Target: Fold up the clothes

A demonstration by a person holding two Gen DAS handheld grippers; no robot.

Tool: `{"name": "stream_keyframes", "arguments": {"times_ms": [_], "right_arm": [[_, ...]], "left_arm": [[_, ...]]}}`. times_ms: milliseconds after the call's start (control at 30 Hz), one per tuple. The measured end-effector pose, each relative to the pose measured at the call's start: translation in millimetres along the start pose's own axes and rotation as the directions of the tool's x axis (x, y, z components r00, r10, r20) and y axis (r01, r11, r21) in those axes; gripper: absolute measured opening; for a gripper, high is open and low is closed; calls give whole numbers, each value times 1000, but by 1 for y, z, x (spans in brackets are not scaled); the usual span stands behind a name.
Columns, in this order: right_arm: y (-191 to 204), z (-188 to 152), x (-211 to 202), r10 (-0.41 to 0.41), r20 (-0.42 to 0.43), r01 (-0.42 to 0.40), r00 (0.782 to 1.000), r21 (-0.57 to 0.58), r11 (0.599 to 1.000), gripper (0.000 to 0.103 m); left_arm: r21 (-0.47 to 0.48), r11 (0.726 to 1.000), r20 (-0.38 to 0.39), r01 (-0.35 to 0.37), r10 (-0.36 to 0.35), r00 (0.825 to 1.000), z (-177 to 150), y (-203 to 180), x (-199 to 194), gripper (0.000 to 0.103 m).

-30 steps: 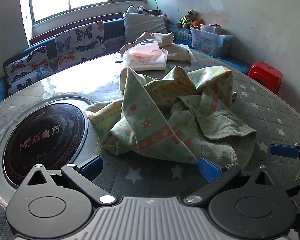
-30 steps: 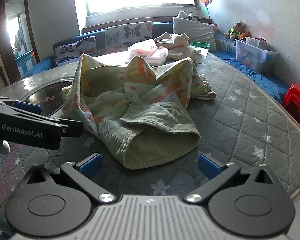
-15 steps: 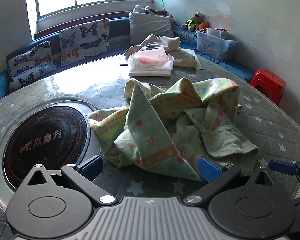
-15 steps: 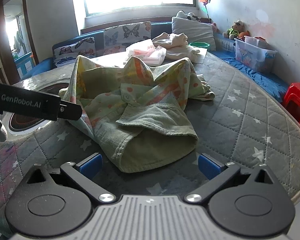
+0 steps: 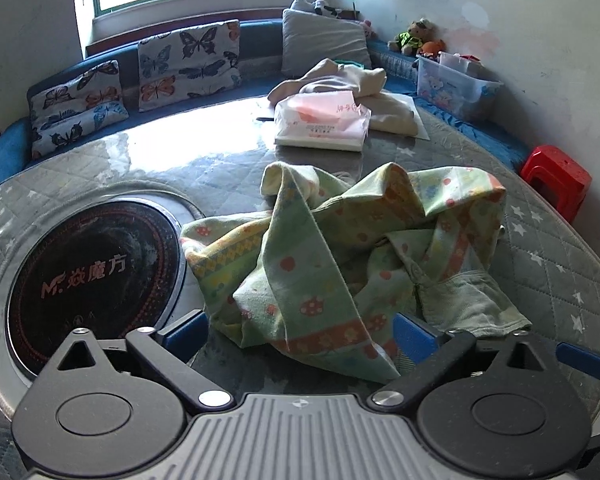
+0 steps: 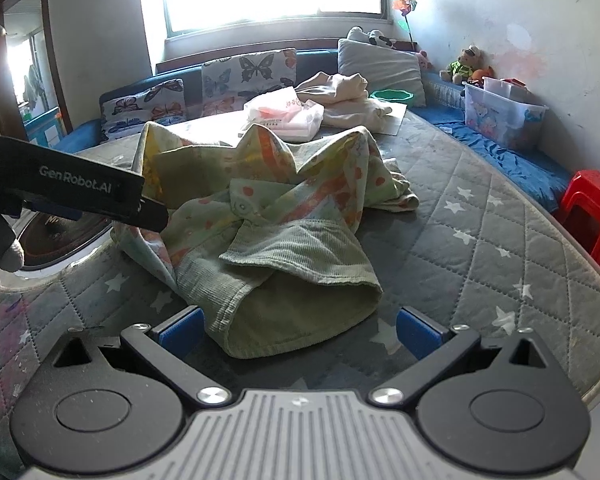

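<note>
garment: we see a crumpled green garment (image 5: 340, 264) in soft printed cloth with orange bands and small red motifs; near end is ribbed plain green cuff/hem (image 6: 300, 280). It lies mid-surface, just right of the hob.
surface: quilted grey surface (image 6: 480, 240), diamond stitching, white stars, glossy cover, rounded edge.
hob: round black glass hob (image 5: 88, 276) set flush in the surface, red lettering, pale ring around it.
left tongs: left tongs (image 5: 300, 334) spread wide, blue pads either side of the garment's near edge, pinching nothing.
right tongs: right tongs (image 6: 298, 330) spread wide, the ribbed hem between the pads, not pinched.
far surface: white-pink plastic pack (image 5: 324, 124), beige cloth heap (image 5: 364, 88) behind it.
bin: clear plastic bin (image 6: 504, 114) on the blue bench at right; contents blurred, we cannot tell.
stool: red plastic stool (image 5: 556, 178) at right, off the surface.
cushions: butterfly-print cushions (image 5: 188, 64) along the far bench.
</note>
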State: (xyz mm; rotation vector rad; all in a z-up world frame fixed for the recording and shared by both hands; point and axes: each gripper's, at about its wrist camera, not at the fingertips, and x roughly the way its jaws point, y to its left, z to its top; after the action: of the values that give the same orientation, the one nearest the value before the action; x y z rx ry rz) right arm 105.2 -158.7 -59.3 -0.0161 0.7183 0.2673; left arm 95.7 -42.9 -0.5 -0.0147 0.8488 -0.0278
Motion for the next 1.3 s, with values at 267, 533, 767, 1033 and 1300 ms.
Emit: {"name": "stream_keyframes", "arguments": {"times_ms": [267,533,767,1033,1300], "right_arm": [[-3,3,-3,-7,11,7,1000,0,1000,103],[-7,10,-6,-16,27,16,1000,0,1000,103],[-11,18,-12,-13,49,13,999,-10,1000,102],[-5,27,-22,24,68,-20,997,-50,999,102],[15,39,-25,55,78,-44,995,-141,989,99]], "left_arm": [[-44,999,-59,22,-25,998,-1,5,9,67],[-41,996,-69,75,-78,995,-6,12,8,15],[-40,992,-41,121,-122,992,-7,25,-6,10],[-14,989,-44,149,-149,988,-21,46,-22,10],[-11,984,-62,176,-176,982,-44,69,-40,10]]}}
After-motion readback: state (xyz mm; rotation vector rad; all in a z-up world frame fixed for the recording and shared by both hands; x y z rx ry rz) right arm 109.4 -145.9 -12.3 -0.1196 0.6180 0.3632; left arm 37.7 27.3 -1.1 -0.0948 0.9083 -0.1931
